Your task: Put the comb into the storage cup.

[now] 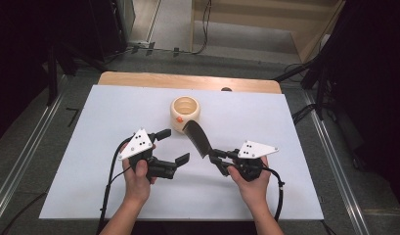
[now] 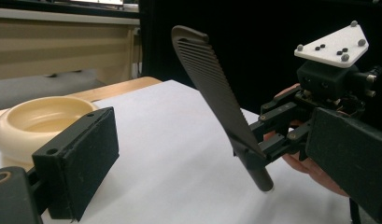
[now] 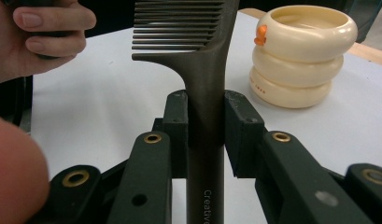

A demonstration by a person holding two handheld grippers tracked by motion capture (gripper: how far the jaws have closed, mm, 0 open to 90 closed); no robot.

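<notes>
Dark brown plastic comb: you hold it by its handle between the pads of your right gripper, jaws closed on it, just right of centre in the high view. Its toothed end slants up and away toward the cream holder; whether the tip touches the holder cannot be told. In the right gripper view the handle rises straight up between the two pads at centre frame.

Cream ringed holder, orange spot on its side: stands upright above centre in the high view, on the white sheet.

Left gripper: left of centre, jaws spread apart, nothing between them; the farther jaw lies near the holder.

Wooden table: shows along the sheet's upper edge.
</notes>
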